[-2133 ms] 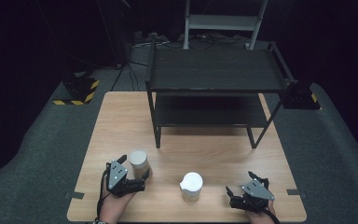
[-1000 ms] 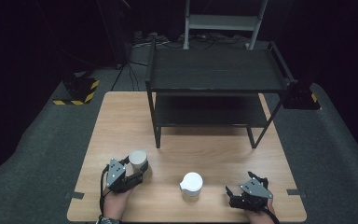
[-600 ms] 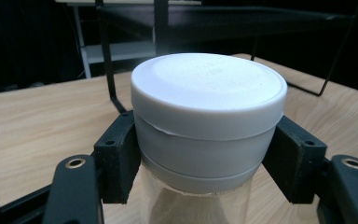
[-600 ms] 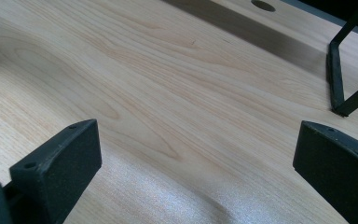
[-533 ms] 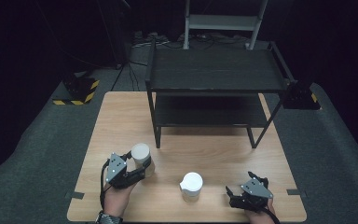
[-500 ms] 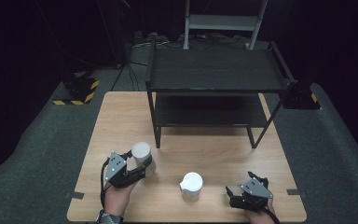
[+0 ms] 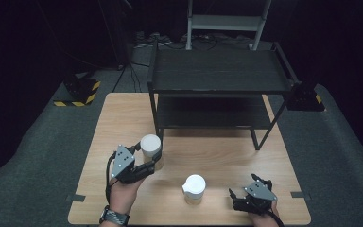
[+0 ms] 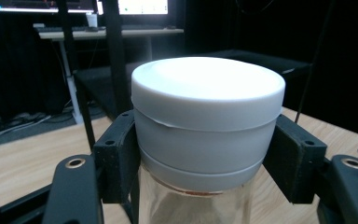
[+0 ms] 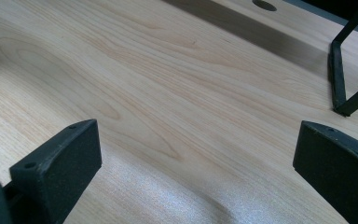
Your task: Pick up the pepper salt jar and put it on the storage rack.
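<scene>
A light wooden desk (image 7: 217, 156) stands on grey carpet in a dark room. On its far half sits a black two-tier metal shelf rack (image 7: 217, 78), its legs planted on the wood, both tiers bare. At the near left of the desk, the left claw (image 7: 144, 163) is clenched on a white-lidded glass jar (image 7: 151, 145); in the left gripper view the two black pads press against opposite sides of the jar's white lid (image 8: 207, 100), just above the clear glass body, and the jar stands upright in the grasp. The high view places this jar just in front of the rack's near left leg, with a shadow on the desk beneath it; whether its base touches the wood cannot be told. A second white-lidded jar (image 7: 194, 188) stands upright on the desk near the front edge, roughly midway between the two hands and apart from both. At the near right, the right claw (image 7: 238, 196) lies low over the desk, released: in the right gripper view its pads (image 9: 58, 163) stand wide apart over bare wood grain with nothing between them, and a foot of the rack shows at the far right. The person's left wrist bears a dark watch (image 7: 113, 216).
</scene>
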### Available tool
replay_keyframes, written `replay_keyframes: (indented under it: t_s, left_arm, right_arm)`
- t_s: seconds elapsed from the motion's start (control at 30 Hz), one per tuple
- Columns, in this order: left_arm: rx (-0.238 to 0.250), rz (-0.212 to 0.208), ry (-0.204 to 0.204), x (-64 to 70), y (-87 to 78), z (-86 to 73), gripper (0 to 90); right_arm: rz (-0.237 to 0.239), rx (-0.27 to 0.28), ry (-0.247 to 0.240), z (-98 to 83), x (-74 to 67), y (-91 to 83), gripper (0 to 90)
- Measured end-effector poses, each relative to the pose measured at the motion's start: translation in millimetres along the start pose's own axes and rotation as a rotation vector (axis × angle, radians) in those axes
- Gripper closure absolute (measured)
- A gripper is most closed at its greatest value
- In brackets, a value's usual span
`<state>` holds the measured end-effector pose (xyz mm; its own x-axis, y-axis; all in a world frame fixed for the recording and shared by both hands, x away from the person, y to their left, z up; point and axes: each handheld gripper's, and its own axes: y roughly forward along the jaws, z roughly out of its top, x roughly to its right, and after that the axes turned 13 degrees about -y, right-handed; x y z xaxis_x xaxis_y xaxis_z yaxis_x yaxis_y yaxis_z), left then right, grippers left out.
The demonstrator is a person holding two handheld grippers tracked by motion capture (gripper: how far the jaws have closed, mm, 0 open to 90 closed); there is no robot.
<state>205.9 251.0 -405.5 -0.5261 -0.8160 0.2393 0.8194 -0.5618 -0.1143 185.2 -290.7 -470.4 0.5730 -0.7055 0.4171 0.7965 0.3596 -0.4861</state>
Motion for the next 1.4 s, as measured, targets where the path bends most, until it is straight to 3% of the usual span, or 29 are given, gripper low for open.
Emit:
replay_keyframes:
  t_s: [0.5, 1.4]
  left_arm:
    - [0.057, -0.041, 0.019, 12.1, 7.9, 37.4, 33.9]
    - [0.128, -0.076, 0.073, 32.3, 22.1, 98.0, 33.5]
  right_arm:
    - [0.001, 0.001, -0.001, -0.4, 0.8, 0.1, 0.1]
    - [-0.001, 0.006, 0.007, -1.6, 0.8, -0.7, 0.1]
